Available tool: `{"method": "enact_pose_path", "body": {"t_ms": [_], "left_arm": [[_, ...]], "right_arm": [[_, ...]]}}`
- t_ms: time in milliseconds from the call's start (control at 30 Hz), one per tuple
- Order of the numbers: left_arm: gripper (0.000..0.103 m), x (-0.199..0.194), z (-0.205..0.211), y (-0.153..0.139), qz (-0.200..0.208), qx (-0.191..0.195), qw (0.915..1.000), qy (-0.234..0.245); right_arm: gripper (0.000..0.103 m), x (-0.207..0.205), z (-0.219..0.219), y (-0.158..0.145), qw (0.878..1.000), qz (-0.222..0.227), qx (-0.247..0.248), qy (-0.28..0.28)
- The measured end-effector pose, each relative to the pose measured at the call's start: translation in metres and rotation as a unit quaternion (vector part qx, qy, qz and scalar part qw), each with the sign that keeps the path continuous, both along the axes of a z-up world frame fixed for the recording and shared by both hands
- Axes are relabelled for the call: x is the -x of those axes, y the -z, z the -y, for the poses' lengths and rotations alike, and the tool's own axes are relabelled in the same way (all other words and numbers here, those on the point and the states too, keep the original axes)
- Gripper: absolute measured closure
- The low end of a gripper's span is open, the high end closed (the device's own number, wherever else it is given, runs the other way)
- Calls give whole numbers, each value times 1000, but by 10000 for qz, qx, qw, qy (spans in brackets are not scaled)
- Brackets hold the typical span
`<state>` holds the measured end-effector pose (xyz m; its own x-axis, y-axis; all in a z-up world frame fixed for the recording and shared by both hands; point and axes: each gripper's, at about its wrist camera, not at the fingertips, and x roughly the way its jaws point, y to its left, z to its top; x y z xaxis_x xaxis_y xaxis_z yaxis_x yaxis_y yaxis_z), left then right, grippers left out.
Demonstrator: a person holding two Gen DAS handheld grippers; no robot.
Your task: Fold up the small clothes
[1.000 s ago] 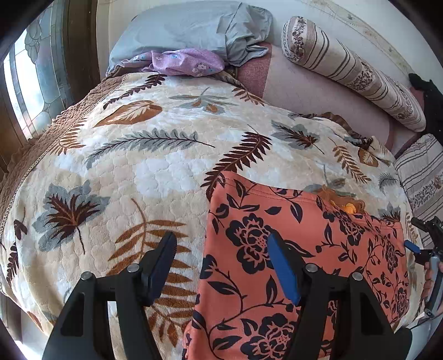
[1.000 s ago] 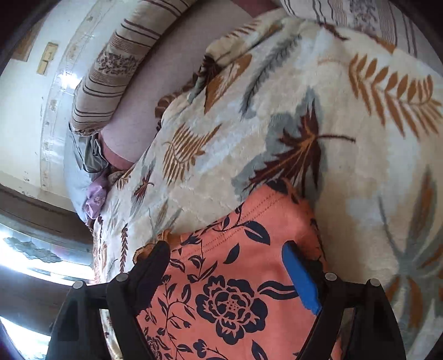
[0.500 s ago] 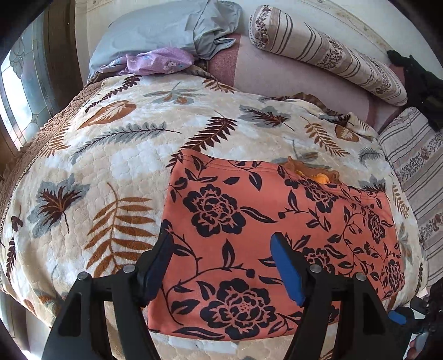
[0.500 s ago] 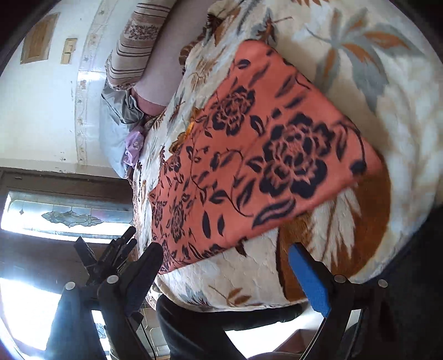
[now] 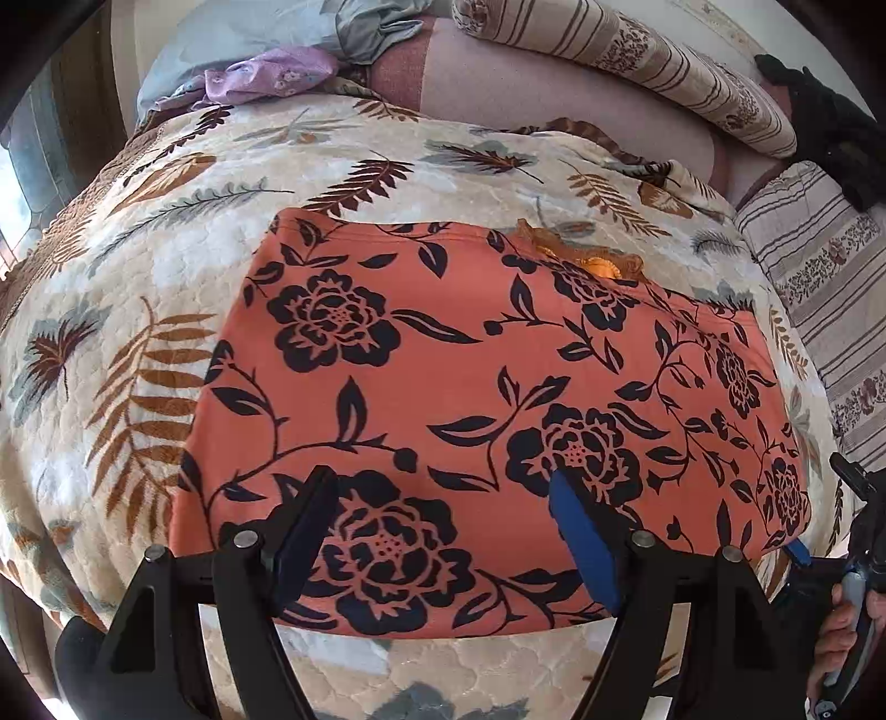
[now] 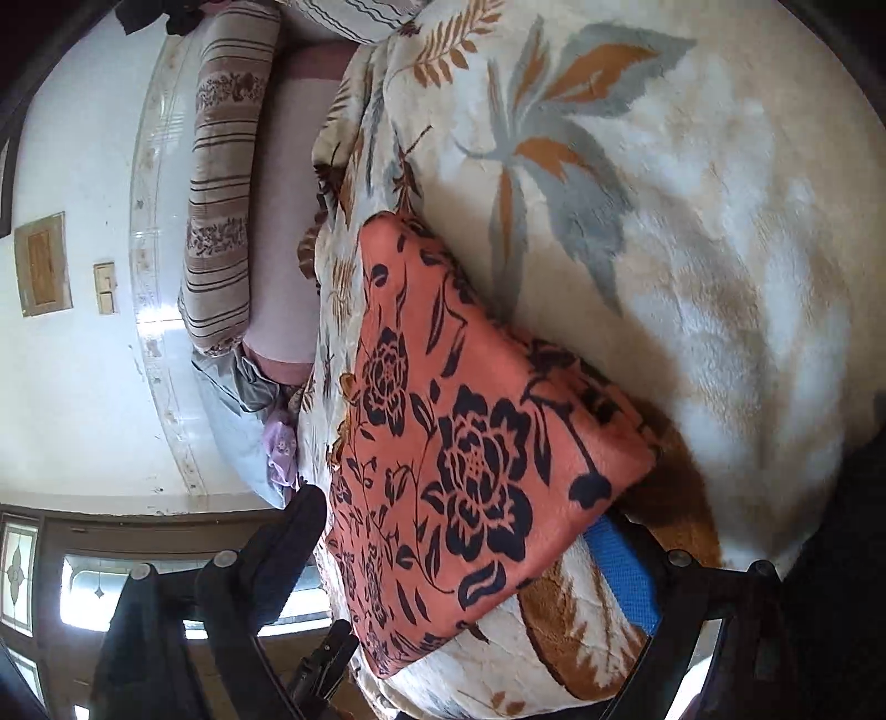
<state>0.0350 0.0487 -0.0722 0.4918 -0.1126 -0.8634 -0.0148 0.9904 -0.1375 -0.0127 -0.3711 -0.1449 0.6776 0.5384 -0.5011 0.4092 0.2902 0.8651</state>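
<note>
An orange garment with a black flower print lies spread flat on the leaf-patterned blanket. It also shows in the right wrist view. My left gripper is open and empty, hovering over the garment's near edge. My right gripper is open and empty, just off the garment's near right corner. It also shows at the right edge of the left wrist view, held in a hand.
A striped bolster and a grey pillow with a purple cloth lie at the bed's head. A striped cushion is at the right. The bed's near edge is just below my left gripper.
Both grippers have drawn back towards the bed's near edge, leaving the garment flat. The right gripper has swung round to the garment's right corner.
</note>
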Motion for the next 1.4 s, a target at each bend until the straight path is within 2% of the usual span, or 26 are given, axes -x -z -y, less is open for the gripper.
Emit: {"method": "enact_pose_path", "body": {"t_ms": [100, 167, 233, 300, 400, 433, 500, 733, 833, 900, 967, 1033, 1067, 1100, 1167, 1233, 1300, 1333, 1400], "left_arm": [[24, -6, 13, -2, 110, 5, 9999, 81], [24, -11, 21, 2, 147, -120, 9998, 113], [24, -19, 28, 13, -26, -340, 9993, 160], [24, -23, 33, 22, -210, -529, 9983, 159], [24, -18, 34, 18, -52, -510, 9986, 130], [24, -18, 34, 16, -18, -500, 9987, 138], [24, -20, 36, 16, 0, -571, 9983, 143], [24, -26, 36, 25, -93, -585, 9981, 138], [24, -26, 35, 19, -73, -534, 9984, 168], [24, -26, 34, 14, 86, -470, 9988, 120], [24, -28, 35, 18, 110, -468, 9987, 154], [21, -34, 40, 40, -142, -645, 9973, 312], [17, -32, 44, 41, 108, -825, 9956, 429], [17, -31, 46, 42, 130, -876, 9950, 459], [17, -35, 39, 38, 21, -610, 9973, 400], [17, -38, 29, 30, -69, -225, 9989, 399], [17, -34, 7, 11, 137, 559, 9982, 138], [17, -30, -7, -1, 329, 1064, 9938, -35], [17, -28, -35, -23, 582, 2111, 9756, -184]], "right_arm": [[13, -6, 0, -4, 9999, 51, 92, -37], [22, -9, -4, -7, 9994, 41, 329, -122], [40, -12, -9, -5, 9986, -5, 500, -193], [47, -15, -12, -5, 9977, -14, 613, -287], [45, -16, -13, -9, 9968, 28, 707, -376], [37, -17, -14, -9, 9966, 1, 721, -407], [28, -18, -14, -7, 9972, 82, 622, -406], [29, -23, -17, -7, 9957, 75, 766, -512], [59, -23, -17, -5, 9943, -104, 923, -522], [70, -22, -14, -2, 9937, -179, 967, -529], [77, -22, -14, -1, 9927, -208, 1044, -570], [83, -24, -16, -5, 9905, -227, 1194, -640], [86, -27, -18, -11, 9889, -195, 1300, -687], [89, -29, -21, -21, 9865, -119, 1465, -723], [90, -36, -34, -53, 9788, 219, 1860, -826], [90, -45, -58, -96, 9647, 706, 2320, -1030], [90, -50, -96, -139, 9405, 1246, 2855, -1356], [90, -50, -117, -156, 9265, 1482, 3090, -1556], [90, -49, -161, -172, 8988, 1815, 3463, -1981]]}}
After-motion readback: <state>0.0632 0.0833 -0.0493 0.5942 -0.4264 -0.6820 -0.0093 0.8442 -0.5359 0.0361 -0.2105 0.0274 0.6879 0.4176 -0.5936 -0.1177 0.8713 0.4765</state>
